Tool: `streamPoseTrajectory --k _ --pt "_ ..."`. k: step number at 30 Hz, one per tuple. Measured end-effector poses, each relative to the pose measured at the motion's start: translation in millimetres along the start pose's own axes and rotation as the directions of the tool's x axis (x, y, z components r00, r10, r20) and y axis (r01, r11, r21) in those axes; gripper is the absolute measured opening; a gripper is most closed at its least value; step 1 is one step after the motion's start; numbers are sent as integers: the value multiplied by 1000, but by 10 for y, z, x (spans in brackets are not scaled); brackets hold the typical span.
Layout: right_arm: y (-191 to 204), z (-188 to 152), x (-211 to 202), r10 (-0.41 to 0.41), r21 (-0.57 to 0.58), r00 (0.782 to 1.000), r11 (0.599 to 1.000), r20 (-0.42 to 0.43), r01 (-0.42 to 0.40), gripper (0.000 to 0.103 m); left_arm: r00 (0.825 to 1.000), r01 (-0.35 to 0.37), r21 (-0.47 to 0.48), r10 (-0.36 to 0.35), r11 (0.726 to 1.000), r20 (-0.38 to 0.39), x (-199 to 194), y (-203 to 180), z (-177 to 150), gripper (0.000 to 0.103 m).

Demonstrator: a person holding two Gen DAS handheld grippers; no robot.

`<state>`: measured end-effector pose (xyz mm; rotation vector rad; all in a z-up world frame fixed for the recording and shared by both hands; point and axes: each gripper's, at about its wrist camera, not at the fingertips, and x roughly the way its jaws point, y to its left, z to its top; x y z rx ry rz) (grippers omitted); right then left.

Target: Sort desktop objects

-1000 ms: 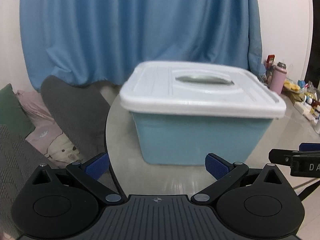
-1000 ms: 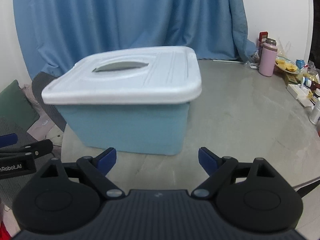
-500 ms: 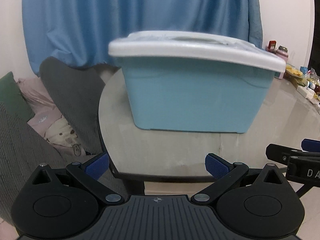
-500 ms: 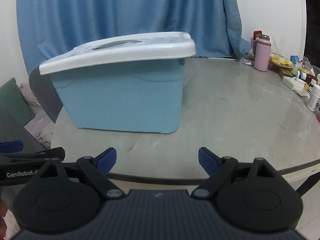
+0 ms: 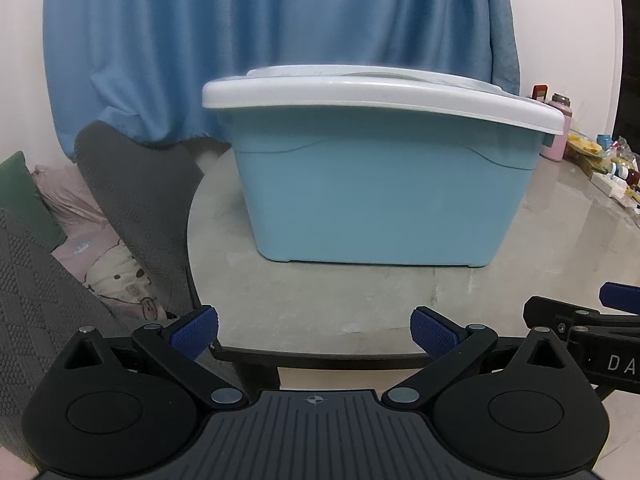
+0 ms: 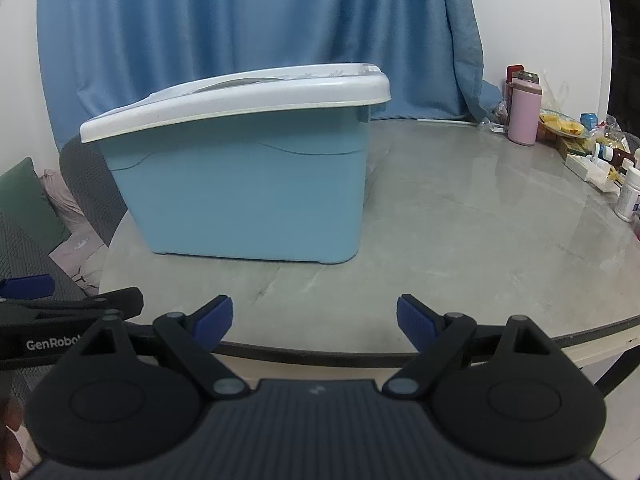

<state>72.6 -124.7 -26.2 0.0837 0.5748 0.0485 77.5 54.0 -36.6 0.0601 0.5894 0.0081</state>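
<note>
Pale blue plastic box (image 5: 380,204) on the grey stone desk (image 6: 460,216), near the desk's left edge, closed under a white lid (image 5: 376,96) with a recessed handle on top. Contents hidden: opaque walls, lid fully seated. Smooth sides with a faint curved line just under the rim, tapering slightly toward a small footed base.

Left tool (image 5: 314,330) held low at the near edge of the desk, blue-padded fingers spread wide, nothing between them, well apart from the box. Right tool (image 6: 314,320) likewise spread wide and empty, just over the near rim, aimed at the box's front right corner. Each tool's side visible at the border of the other's view.

At the far right of the desk, well apart from the box: pink bottle (image 6: 524,114), plate of yellow food (image 6: 564,124), small bottles and packets, too small to name. Blue curtain (image 6: 248,20) behind.
</note>
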Motion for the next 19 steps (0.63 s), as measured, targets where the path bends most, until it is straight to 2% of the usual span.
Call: streamPoseTrajectory --k 19 --pt "-41 -19 -16 6 4 1000 1000 4 -6 89 1000 2 15 -1 1000 -18 -3 -67 38 103"
